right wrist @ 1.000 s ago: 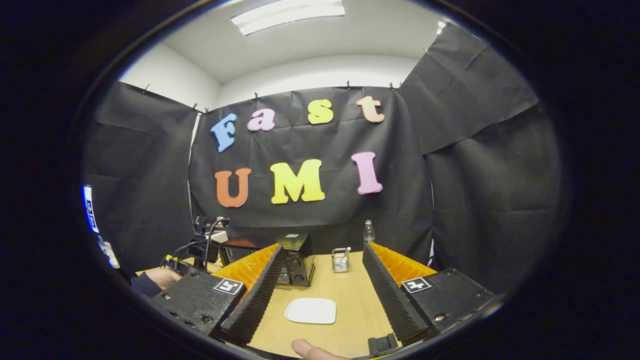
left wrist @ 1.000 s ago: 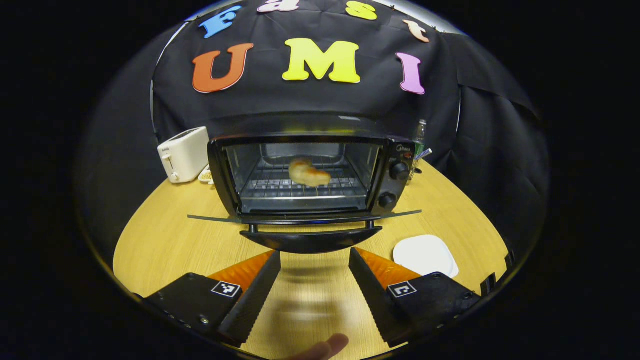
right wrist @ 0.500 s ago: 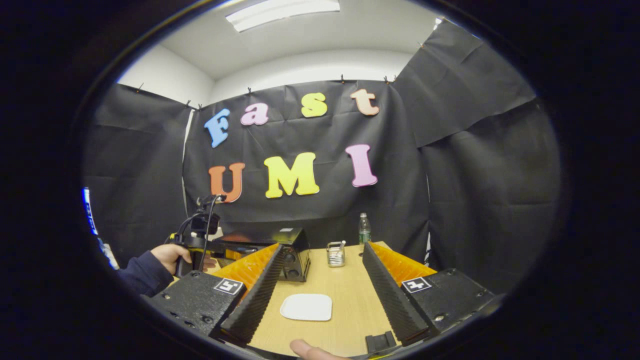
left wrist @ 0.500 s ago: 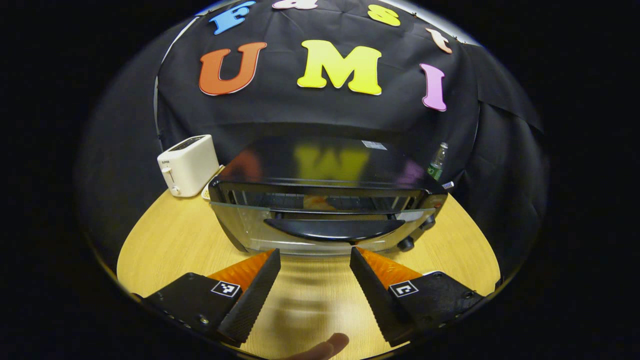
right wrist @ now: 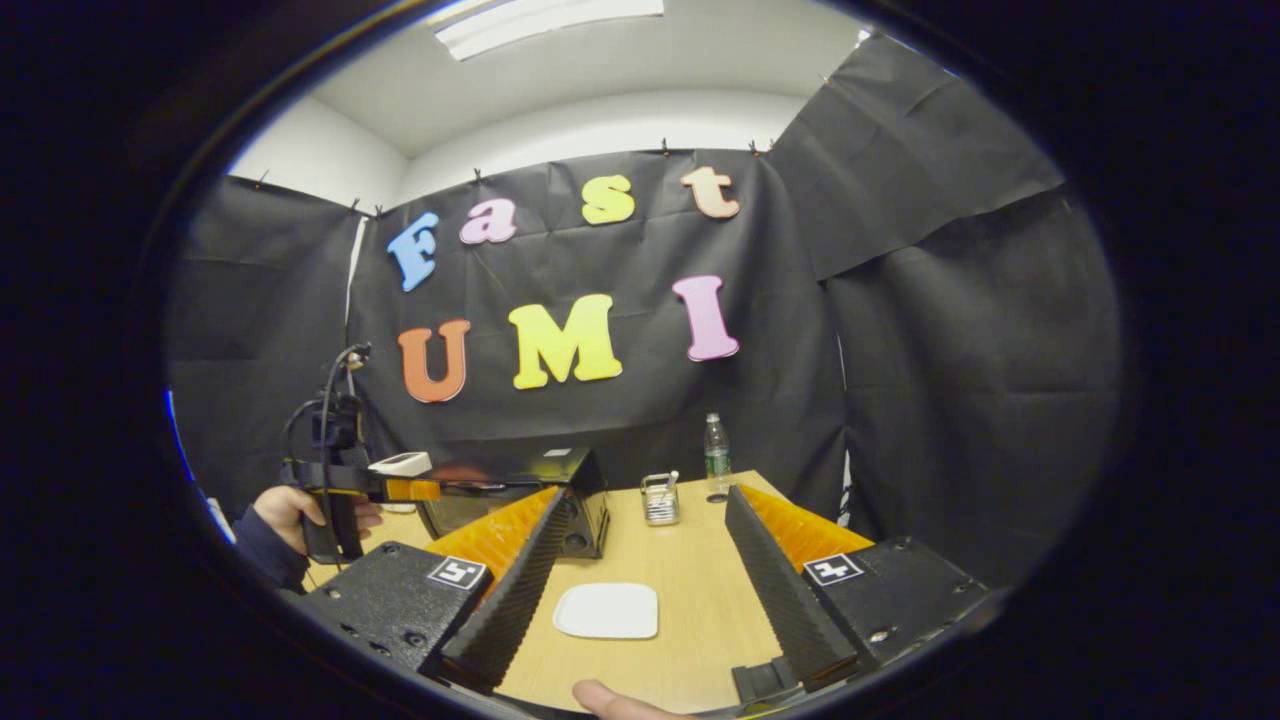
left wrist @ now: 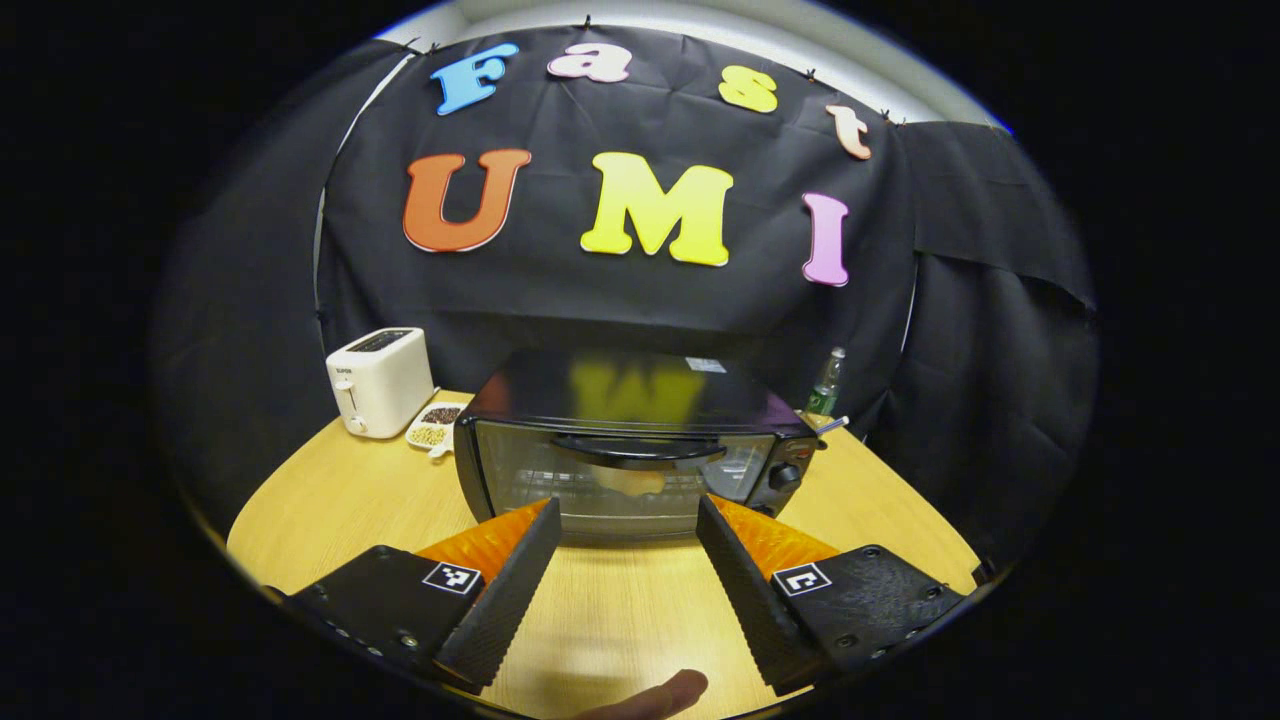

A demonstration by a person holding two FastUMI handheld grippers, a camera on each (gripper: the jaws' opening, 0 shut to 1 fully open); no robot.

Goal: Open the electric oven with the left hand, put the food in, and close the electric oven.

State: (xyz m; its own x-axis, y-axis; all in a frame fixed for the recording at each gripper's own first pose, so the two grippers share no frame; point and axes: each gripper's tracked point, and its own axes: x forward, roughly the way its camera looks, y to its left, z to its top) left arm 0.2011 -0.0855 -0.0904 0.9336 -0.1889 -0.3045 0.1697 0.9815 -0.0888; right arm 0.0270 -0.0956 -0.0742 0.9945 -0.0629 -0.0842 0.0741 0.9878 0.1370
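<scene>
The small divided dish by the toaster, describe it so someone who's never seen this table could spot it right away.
Start at the black electric oven in the middle of the wooden table, then look to the white toaster at its left. The dish lies flat on the table between them, low and white. It alone holds loose bits, dark in one part and pale in the other.

right claw [right wrist: 640,590]: fingers spread, nothing between | white plate [right wrist: 606,611]: on table [right wrist: 690,560], near front edge | electric oven [right wrist: 520,495]: table's left side, door shut | left claw [right wrist: 420,490]: hand-held, in front of oven | bottle [right wrist: 713,452]: back edge
</scene>
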